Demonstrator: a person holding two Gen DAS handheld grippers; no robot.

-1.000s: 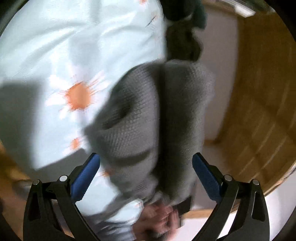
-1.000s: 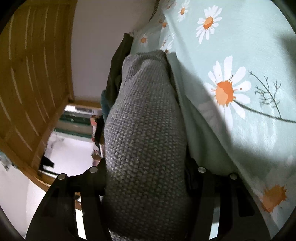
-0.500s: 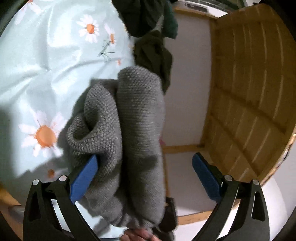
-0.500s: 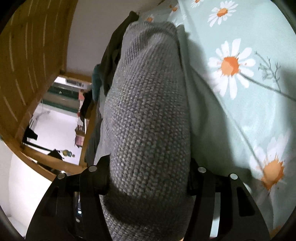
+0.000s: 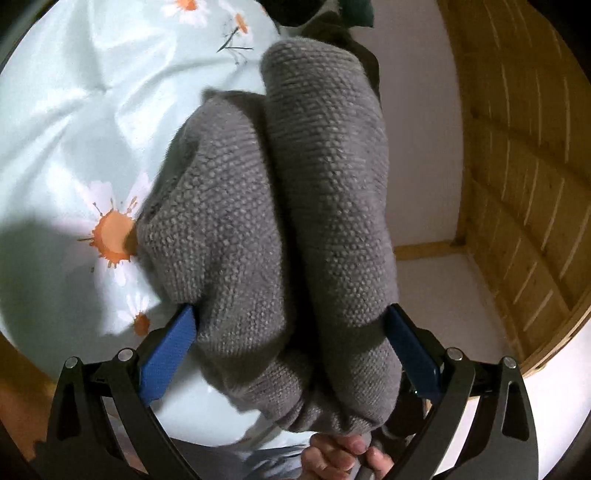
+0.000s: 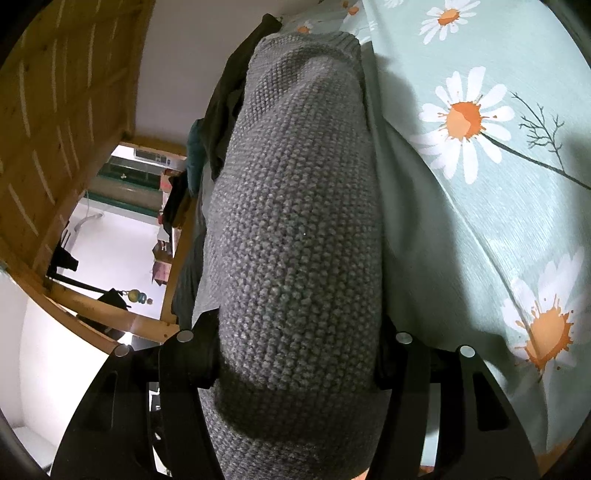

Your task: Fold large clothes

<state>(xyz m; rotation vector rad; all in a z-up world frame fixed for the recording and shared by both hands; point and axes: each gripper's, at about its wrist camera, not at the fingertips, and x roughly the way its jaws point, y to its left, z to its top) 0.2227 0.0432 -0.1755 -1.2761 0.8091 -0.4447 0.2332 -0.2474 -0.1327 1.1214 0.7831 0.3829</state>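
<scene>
The right tongs [image 6: 295, 369] are clamped on a thick roll of gray knit sweater [image 6: 299, 236], which fills the gap between both arms and bulges over them. The left tongs [image 5: 291, 347] stand wide, and the same sweater [image 5: 280, 229], bunched in two fat folds, sits between their blue pads [image 5: 168, 354]; the folds reach both pads, but I cannot tell whether the pads press on it. Below the sweater in the left view, a hand [image 5: 343, 458] shows at the bottom edge.

The sweater is lifted above the bed, over the pale green sheet [image 6: 480, 229] printed with white and orange daisies. Beyond the sweater's far end lie darker clothes [image 5: 321, 22], olive and teal, heaped at the bed's edge. To the side of the sweater away from the sheet stands a wooden slatted panel [image 5: 524, 177] against a white wall [image 5: 421, 184]. No container shows.
</scene>
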